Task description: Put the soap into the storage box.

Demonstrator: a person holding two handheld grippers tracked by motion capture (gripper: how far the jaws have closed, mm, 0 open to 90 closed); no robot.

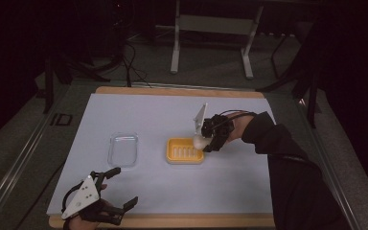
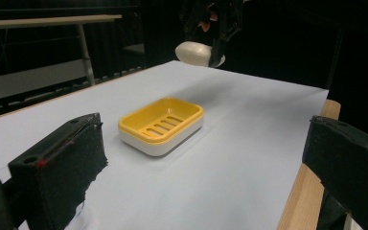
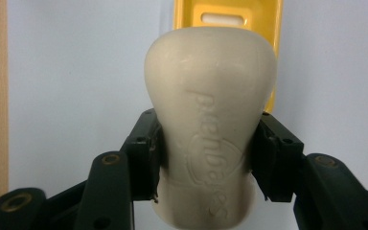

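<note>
So the right hand-held gripper is clamped on a bar of soap, cream coloured, and it's up off the table, held over the right end of the yellow soap dish. In the right gripper view you can see it really well: both black pads press into the narrow waist of the soap from either side, with embossed lettering running along its face, and the slotted yellow dish sits right behind it. From the left gripper view the soap hangs in the air past the dish, clearly not touching it, with the white table surface between.

The dish itself is a yellow slotted tray sitting in a white base, parked roughly mid-table on the white sheet. To its left, a bit apart, there's a clear plastic lid or tray lying flat.

The left hand-held gripper is down at the near left corner of the table, jaws spread wide with nothing between them. In its own view the two black jaws stand far apart at the bottom corners with the dish framed in between, well away from them. The wooden edge of the table shows along the near side.
</note>
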